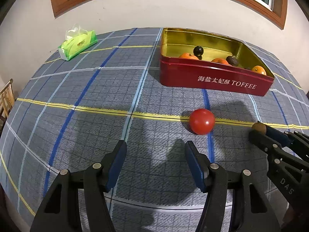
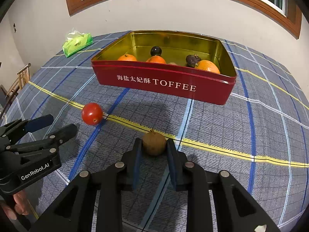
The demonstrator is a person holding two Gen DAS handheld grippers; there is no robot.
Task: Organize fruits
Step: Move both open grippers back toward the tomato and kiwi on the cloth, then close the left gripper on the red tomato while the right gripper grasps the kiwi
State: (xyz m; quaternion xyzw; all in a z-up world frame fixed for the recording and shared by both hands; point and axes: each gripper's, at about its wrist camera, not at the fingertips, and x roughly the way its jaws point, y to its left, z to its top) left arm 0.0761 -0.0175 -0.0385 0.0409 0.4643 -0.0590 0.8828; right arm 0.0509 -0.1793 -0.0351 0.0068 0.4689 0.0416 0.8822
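On the checked cloth, small brown fruit (image 2: pixel 154 143) clamped between right fingers (image 2: pixel 171 150), left fingers (image 1: pixel 117 160) apart, empty

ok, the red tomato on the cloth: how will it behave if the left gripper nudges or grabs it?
The tomato is round and lies free on flat cloth, so a nudge would probably roll it. Its glossy skin may slip between the pads. It likely bruises if squeezed hard. The left gripper is open, short of it.
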